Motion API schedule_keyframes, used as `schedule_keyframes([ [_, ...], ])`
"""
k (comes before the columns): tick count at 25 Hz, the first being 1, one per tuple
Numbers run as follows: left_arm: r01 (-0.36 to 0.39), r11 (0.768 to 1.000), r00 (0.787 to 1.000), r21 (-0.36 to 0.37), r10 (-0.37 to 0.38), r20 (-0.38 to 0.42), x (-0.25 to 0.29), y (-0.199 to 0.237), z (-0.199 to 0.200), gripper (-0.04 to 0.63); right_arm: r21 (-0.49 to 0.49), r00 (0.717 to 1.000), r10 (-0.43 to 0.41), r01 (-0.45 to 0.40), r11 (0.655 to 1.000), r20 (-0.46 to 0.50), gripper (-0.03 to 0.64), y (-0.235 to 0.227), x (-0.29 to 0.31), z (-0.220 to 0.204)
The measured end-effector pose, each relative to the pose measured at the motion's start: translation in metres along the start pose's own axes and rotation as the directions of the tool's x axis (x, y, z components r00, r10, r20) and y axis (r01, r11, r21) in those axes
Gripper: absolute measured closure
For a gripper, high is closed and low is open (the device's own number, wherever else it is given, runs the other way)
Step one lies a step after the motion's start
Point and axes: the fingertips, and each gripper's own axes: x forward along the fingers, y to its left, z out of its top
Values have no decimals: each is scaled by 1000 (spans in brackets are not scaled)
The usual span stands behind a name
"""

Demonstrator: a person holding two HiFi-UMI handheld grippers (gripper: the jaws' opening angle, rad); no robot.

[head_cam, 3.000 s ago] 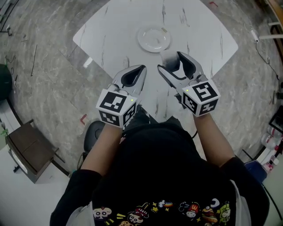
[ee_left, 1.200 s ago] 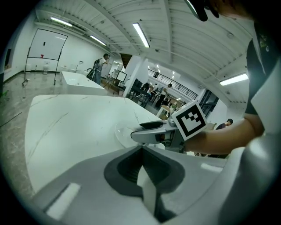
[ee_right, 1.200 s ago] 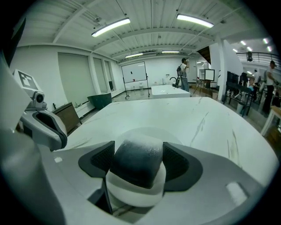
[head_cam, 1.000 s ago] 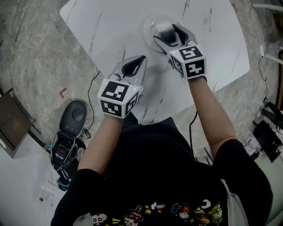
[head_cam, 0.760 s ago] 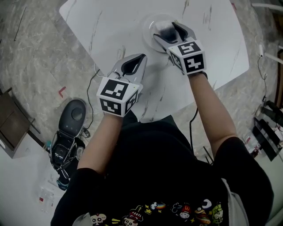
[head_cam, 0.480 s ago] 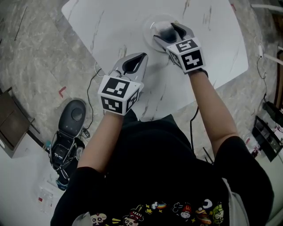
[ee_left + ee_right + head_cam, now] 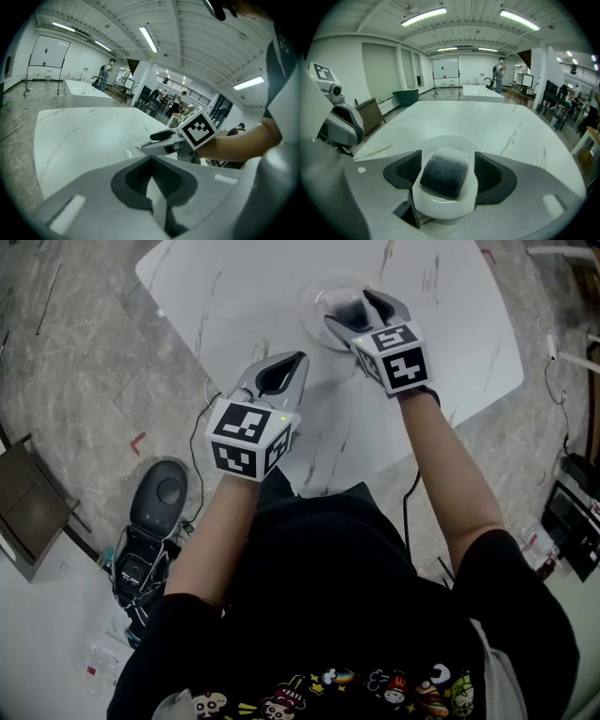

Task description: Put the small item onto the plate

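A white table (image 7: 234,296), its top streaked with thin dark veins like marble, stands on a grey stone-patterned floor (image 7: 75,362) and shows one rounded corner at the left and another at the right. A round white plate (image 7: 311,301) lies directly on the top, well in from the edges. On the floor beside the table's near left edge sits a dark grey device (image 7: 159,498) with cables, and a brown cabinet (image 7: 28,507) stands farther left
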Motion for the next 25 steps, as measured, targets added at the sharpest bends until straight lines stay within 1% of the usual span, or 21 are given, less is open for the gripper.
schedule_keyframes([
  [3, 8, 1000, 1000, 27, -7, -6, 0, 0, 5, 594, 74, 993, -36, 28, 997, 111, 291, -5, -30, 20],
  [6, 16, 998, 1000, 64, -16, -4, -2, -4, 16, 594, 127, 967, -109, 81, 989, 231, 366, -11, -75, 44],
  [7, 18, 997, 1000, 77, -18, -2, -4, -6, 20, 594, 145, 954, -136, 100, 984, 269, 411, -14, -92, 50],
  [9, 23, 994, 1000, 108, -23, 5, -8, -9, 32, 594, 186, 917, -208, 151, 971, 341, 474, -21, -128, 60],
  [11, 26, 989, 1000, 145, -28, 9, -12, -11, 43, 594, 228, 866, -294, 215, 949, 405, 561, -29, -165, 67],
  [12, 25, 987, 1000, 159, -27, 11, -15, -13, 47, 594, 246, 842, -329, 242, 939, 428, 585, -31, -183, 69],
  [14, 19, 984, 1000, 176, -21, 14, -21, -15, 51, 594, 276, 807, -376, 273, 922, 455, 592, -32, -214, 66],
  [17, 7, 978, 999, 210, -14, 31, -32, -14, 60, 594, 326, 766, -430, 299, 897, 478, 592, -28, -243, 56],
  [18, 4, 975, 999, 221, -13, 39, -37, -14, 63, 594, 339, 757, -443, 305, 890, 481, 592, -25, -251, 53],
  [20, -2, 972, 998, 237, -12, 56, -47, -17, 69, 594, 354, 751, -457, 312, 882, 476, 592, -18, -262, 45],
  [25, 1, 963, 996, 268, -26, 89, -65, -25, 79, 594, 376, 753, -482, 331, 865, 447, 592, 1, -272, 21],
])
